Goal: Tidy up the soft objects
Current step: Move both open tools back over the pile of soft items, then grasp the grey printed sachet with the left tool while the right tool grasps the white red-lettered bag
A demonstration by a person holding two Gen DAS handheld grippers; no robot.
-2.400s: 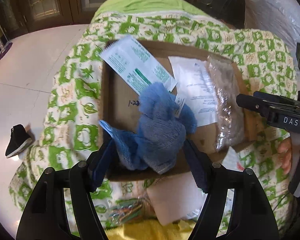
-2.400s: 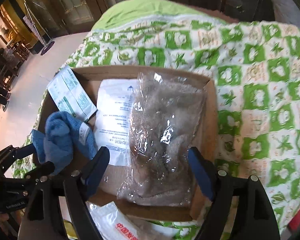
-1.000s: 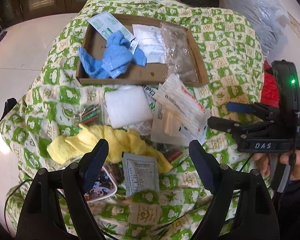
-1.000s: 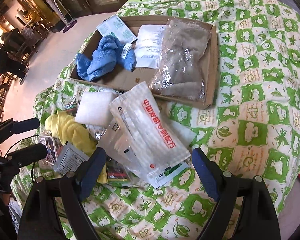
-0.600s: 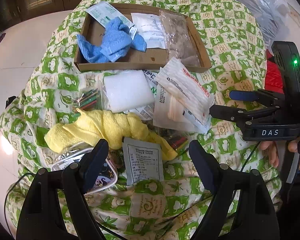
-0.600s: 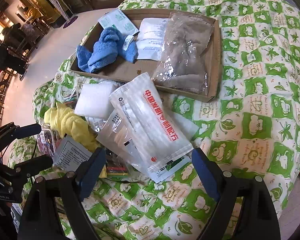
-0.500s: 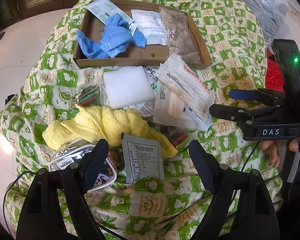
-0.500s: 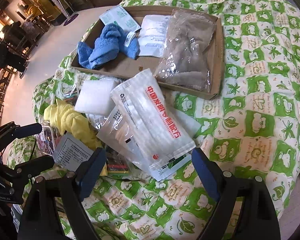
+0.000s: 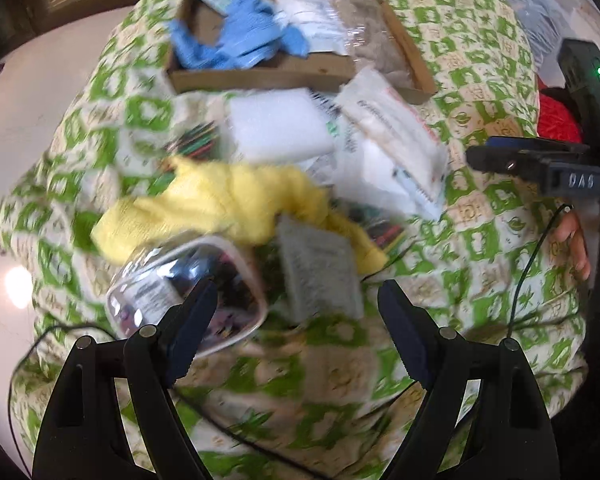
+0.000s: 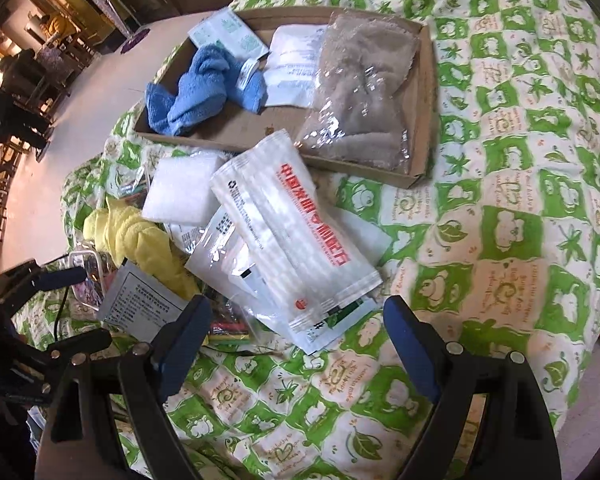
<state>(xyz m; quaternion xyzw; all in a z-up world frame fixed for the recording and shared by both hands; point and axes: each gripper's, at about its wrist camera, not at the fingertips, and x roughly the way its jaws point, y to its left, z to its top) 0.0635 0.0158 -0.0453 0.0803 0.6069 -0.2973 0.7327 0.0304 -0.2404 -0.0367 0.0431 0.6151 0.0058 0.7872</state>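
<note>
Left gripper (image 9: 296, 312) wide, empty, above yellow cloth (image 9: 228, 200) in loose pile beside cardboard tray (image 10: 426, 92). Right gripper (image 10: 296, 332) wide, empty. Advice: pinch cloth mid-bunch, clear of packets.

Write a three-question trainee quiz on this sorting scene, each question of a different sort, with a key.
1. True or false: the blue towel lies inside the cardboard tray.
2. Multiple choice: the yellow cloth is A) in the tray, B) on the green patterned cover outside the tray, C) held by a gripper.
3. Fill in: the left gripper and the right gripper both stand ____, holding nothing.

Key: 1 true; 2 B; 3 open.
</note>
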